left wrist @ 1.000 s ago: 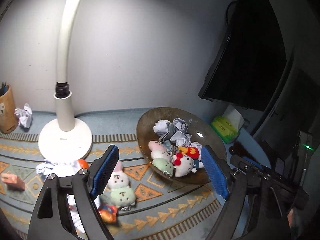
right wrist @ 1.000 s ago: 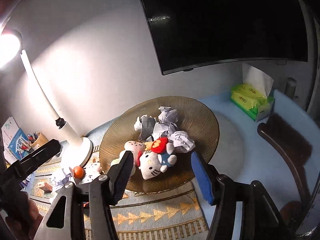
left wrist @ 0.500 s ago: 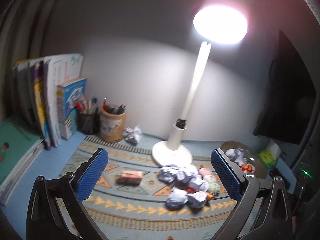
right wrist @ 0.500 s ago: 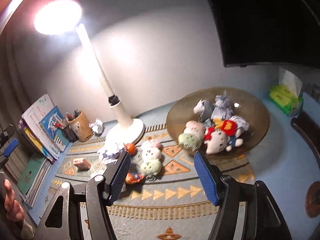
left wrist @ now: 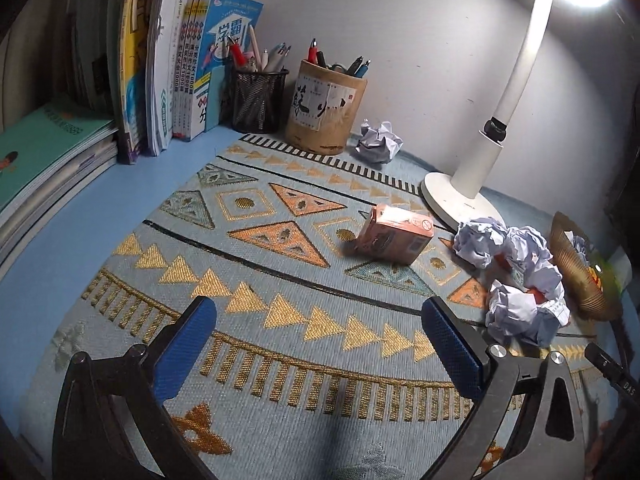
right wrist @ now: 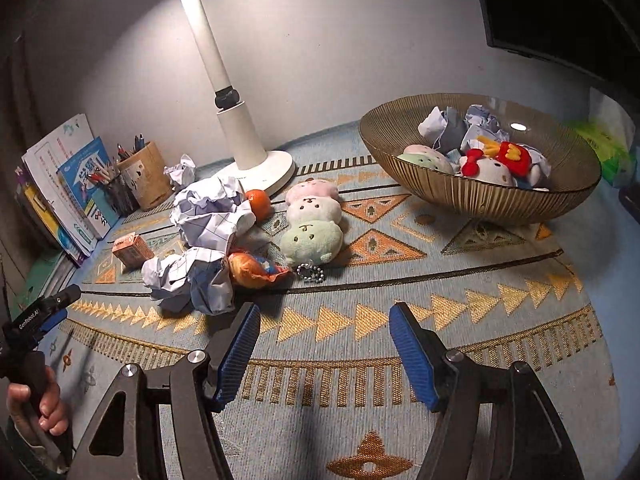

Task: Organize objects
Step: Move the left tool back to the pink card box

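My left gripper [left wrist: 320, 344] is open and empty, low over the patterned mat [left wrist: 256, 272]. A small orange box [left wrist: 394, 234] lies ahead of it, with crumpled paper balls [left wrist: 516, 276] to its right. My right gripper [right wrist: 324, 352] is open and empty over the mat [right wrist: 460, 280]. Ahead of it lie crumpled paper balls [right wrist: 208, 216], a tri-colour plush [right wrist: 314, 220], an orange fruit [right wrist: 258, 203] and an orange wrapper [right wrist: 250, 268]. The ribbed glass bowl [right wrist: 480, 196] at the right holds paper balls and plush toys [right wrist: 490, 166].
A white desk lamp [right wrist: 256, 168] stands at the back. Two pen holders [left wrist: 324, 108], one more paper ball [left wrist: 378, 142] and upright books [left wrist: 188, 60] are at the back left. A green tissue pack [right wrist: 608, 148] is behind the bowl. A dark monitor [right wrist: 560, 8] hangs at the upper right.
Both grippers have pulled back from the bowl and dropped low over the mat. The left one swung left towards the books and pen holders. Both stayed open.
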A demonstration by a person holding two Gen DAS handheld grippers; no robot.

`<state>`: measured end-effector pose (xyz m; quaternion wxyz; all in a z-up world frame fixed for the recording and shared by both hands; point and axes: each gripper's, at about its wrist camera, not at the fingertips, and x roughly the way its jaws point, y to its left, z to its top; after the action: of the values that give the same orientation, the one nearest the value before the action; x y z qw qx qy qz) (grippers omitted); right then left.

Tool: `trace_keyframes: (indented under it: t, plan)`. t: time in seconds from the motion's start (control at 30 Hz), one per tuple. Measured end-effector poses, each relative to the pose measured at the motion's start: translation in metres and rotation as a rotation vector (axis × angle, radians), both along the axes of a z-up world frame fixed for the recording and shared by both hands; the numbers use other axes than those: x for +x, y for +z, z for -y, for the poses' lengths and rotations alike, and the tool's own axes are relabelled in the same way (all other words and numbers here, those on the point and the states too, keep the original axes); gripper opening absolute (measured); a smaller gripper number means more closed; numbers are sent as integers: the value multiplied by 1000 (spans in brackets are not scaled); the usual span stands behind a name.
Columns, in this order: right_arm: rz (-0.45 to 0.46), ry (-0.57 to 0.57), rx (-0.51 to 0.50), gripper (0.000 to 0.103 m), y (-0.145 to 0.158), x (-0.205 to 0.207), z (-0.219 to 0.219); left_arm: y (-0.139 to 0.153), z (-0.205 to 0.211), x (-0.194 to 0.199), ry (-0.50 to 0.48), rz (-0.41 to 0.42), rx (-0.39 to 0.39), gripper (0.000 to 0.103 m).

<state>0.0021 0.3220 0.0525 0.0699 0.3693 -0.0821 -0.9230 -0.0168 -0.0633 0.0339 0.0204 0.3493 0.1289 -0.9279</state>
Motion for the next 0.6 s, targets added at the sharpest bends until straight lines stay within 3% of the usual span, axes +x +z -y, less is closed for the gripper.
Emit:
trace_keyframes:
  t: [0.13,0.23,0.3,0.4,0.47,0.6]
  plan:
    - [2,7,52,66,0,-1,9,1,-7,-3,1,27,-32,102]
    - [-10,17,101,70,1,1,18,12,-13,-19,-55,39,-38,102]
    - [-19,19,132,87,1,2,22,23,-18,-41,-44,54,-113,102]
    - [-55,19,163,90,4,8,27,24,-21,-79,21,60,-219,102]
    - [-63,21,175,90,5,9,28,13,-23,-104,43,109,-268,101]
    - [-60,27,172,90,4,9,29,8,-31,-112,-1,118,-245,99]
